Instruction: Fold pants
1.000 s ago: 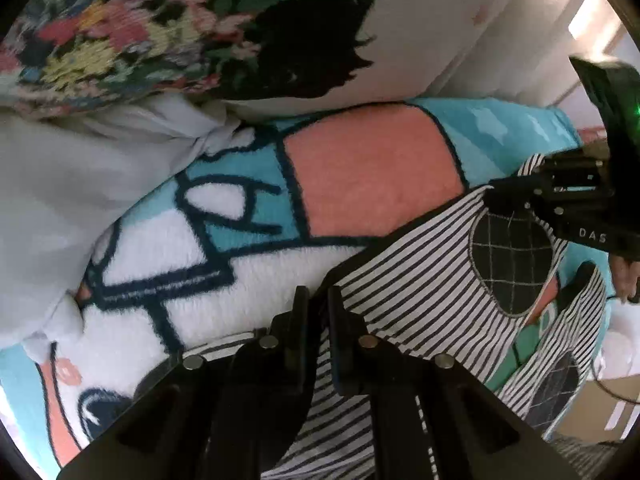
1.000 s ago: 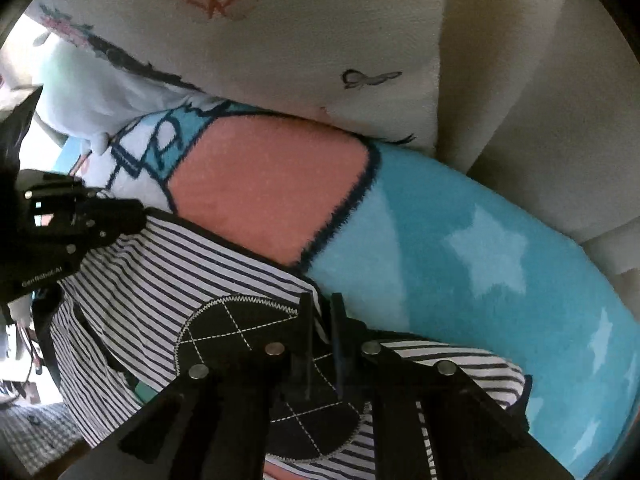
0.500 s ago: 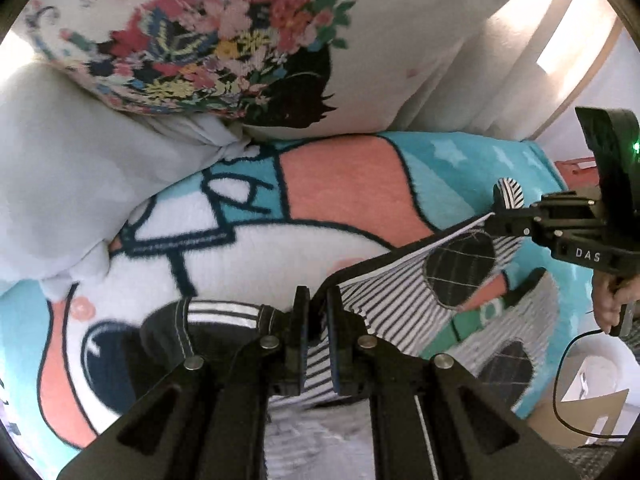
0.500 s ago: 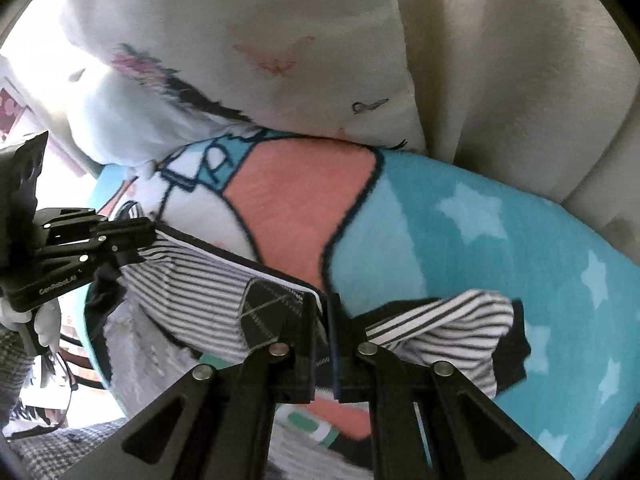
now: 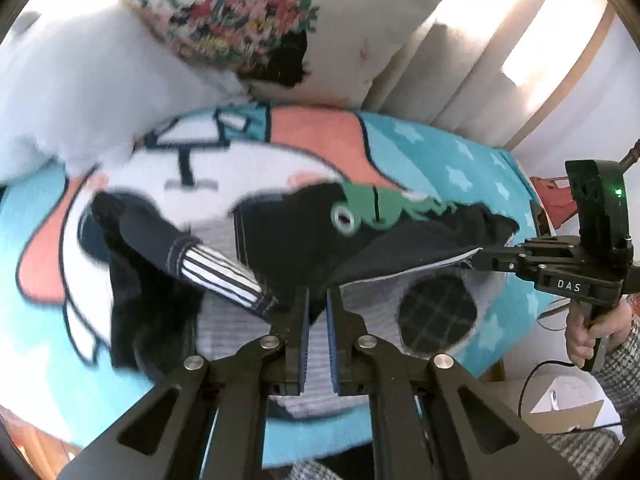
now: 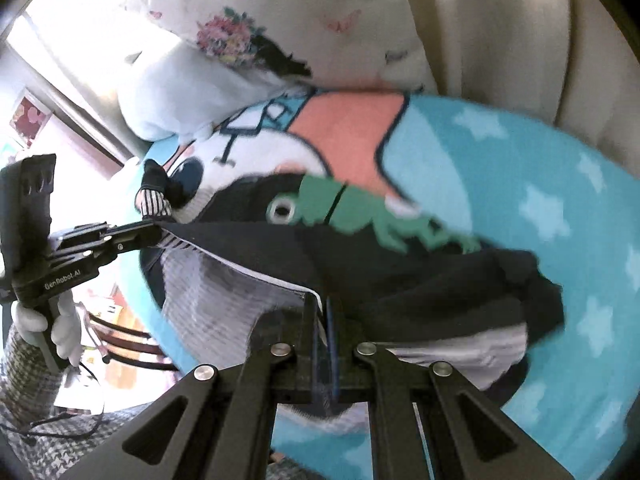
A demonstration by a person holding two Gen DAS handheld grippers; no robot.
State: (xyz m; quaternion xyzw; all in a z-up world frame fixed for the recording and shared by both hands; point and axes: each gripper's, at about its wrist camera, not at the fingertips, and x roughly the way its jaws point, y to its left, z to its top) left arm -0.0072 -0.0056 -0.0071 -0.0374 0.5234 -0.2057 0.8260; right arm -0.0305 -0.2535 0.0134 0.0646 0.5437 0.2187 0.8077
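Pants mid-frame in both views, lifted off the blanket, black side up with a green print and a grey eyelet. Striped underside visible below the raised edge, plus a round black checked patch at lower right of the left view. Left gripper at bottom centre of its own view, fingers pressed together on the pants' edge, fabric pinched between the blue pads. Same gripper at left edge of the right view, tips clamped on the far corner of that edge, held by a white-gloved hand. Right gripper at bottom centre of its own view, fingers nearly touching, white hem caught between them. Same gripper at right of the left view, tips closed on the corner of the pants, green light on its body; hand on the handle at lower right. Edge of the pants stretched taut between the two grippers. Black leg with striped cuff draped at left centre of the left view, lying on the blanket. Blanket teal with white stars, a white cartoon face and a coral patch. Floral pillow at top, touching the blanket's far edge. Both views motion-blurred.
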